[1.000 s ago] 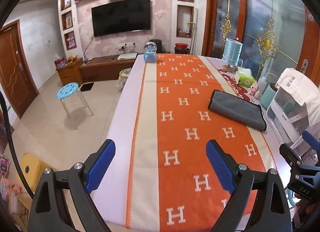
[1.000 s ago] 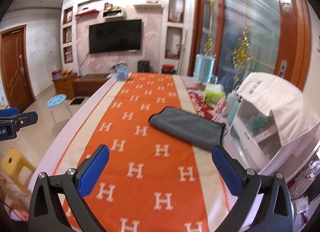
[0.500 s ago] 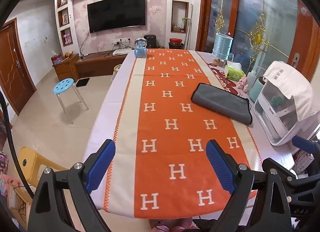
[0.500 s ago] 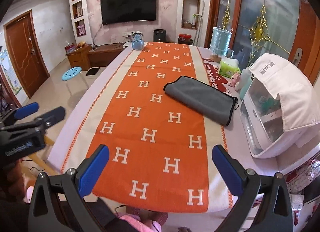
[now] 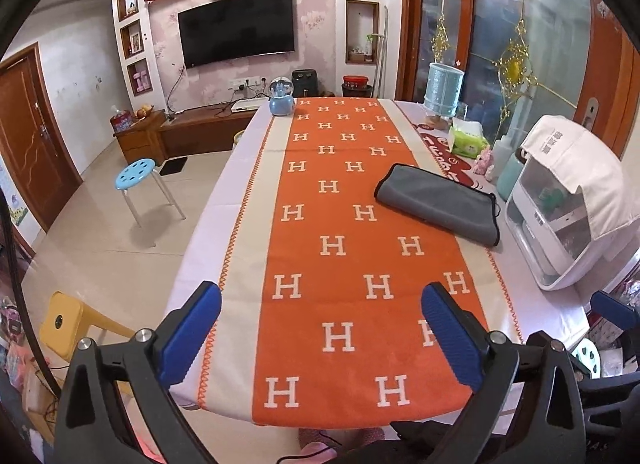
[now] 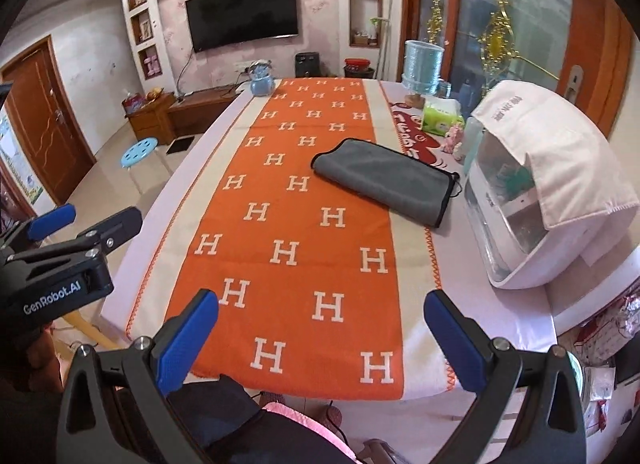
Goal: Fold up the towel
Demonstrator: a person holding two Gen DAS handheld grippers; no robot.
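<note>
Towel (image 5: pixel 438 204): grey, already doubled over, flat on the counter (image 5: pixel 248 168) at the orange runner's (image 5: pixel 340 264) right edge, beside the white appliance (image 5: pixel 560 216).
Left tongs (image 5: pixel 320 328): spread wide, empty, well short.
Right tongs (image 6: pixel 322 338): likewise gaping, empty.
Advice: pinch both near corners together, fold evenly.
</note>
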